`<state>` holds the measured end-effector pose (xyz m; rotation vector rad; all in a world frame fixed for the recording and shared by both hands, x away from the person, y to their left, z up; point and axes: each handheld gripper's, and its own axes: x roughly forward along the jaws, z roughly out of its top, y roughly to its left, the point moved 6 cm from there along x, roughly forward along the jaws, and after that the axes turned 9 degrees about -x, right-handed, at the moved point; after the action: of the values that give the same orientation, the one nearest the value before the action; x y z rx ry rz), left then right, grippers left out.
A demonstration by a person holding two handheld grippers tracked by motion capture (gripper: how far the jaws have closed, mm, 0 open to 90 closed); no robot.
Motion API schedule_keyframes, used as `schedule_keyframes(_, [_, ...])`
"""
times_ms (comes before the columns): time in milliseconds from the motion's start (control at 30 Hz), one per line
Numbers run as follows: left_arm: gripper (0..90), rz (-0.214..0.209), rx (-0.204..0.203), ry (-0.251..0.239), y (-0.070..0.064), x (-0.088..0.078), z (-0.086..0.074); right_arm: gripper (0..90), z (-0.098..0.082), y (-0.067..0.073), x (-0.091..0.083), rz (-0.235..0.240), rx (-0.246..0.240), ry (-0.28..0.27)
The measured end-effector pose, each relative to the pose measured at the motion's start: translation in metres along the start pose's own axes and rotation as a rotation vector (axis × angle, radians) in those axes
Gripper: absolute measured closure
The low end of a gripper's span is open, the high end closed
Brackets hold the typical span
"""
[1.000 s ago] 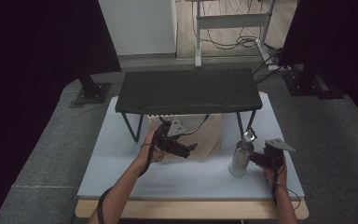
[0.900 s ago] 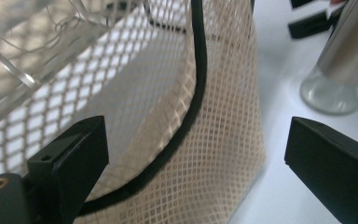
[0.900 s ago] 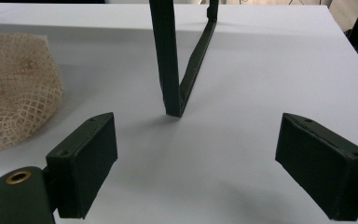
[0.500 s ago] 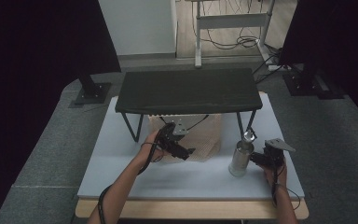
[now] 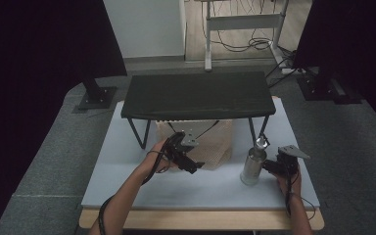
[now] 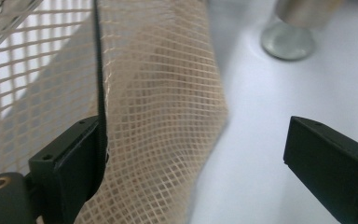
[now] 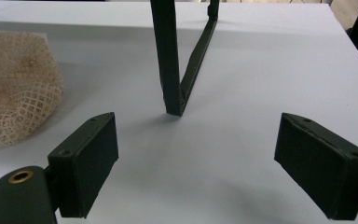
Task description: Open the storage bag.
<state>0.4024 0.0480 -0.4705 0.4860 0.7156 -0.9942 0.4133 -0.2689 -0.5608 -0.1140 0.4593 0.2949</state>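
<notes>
left gripper (image 5: 192, 165) jaws wide open at the beige mesh bag (image 5: 210, 142), mesh against one jaw, maybe just touching. bag lies on the bench (image 5: 127, 171) under the black stand (image 5: 196, 95). right gripper (image 5: 274, 166) open beside the metal bottle (image 5: 252, 164).

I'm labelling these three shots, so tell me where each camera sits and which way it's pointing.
High view: above the person's side, looking forward and down on the white table; both forearms, left gripper and right gripper show.
Left gripper view: rides the left gripper, looking between open jaws at the mesh bag and the metal bottle.
Right gripper view: rides the right gripper, facing the black stand's leg between open jaws.
Shared: the mesh bag appears in all three.
</notes>
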Motion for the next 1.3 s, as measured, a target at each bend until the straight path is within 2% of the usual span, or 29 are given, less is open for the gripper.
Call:
schedule_keyframes(267, [9.7,-0.069,0.007,-0.02,-0.007,-0.016,0.001,12.8,0.0,0.0,0.001,-0.002,0.001,0.007])
schedule_keyframes(433, [9.7,-0.09,0.017,-0.033,-0.013,-0.025,0.004,12.9,0.0,0.0,0.001,-0.006,-0.001,0.008])
schedule_keyframes(667, [9.7,-0.068,0.03,-0.029,-0.017,-0.025,0.004,13.0,0.0,0.0,0.001,-0.008,-0.002,0.009])
schedule_keyframes(833, [9.7,-0.075,0.025,-0.036,-0.017,-0.026,0.005,13.0,0.0,0.0,0.001,-0.005,-0.001,0.013])
schedule_keyframes(1000, [9.6,-0.056,0.043,-0.016,-0.019,-0.024,0.006,13.2,0.0,0.0,0.001,-0.009,-0.003,0.008])
schedule_keyframes(1300, [9.4,-0.037,0.043,0.003,-0.018,-0.016,0.006,13.7,0.0,0.0,0.0,-0.009,-0.005,0.004])
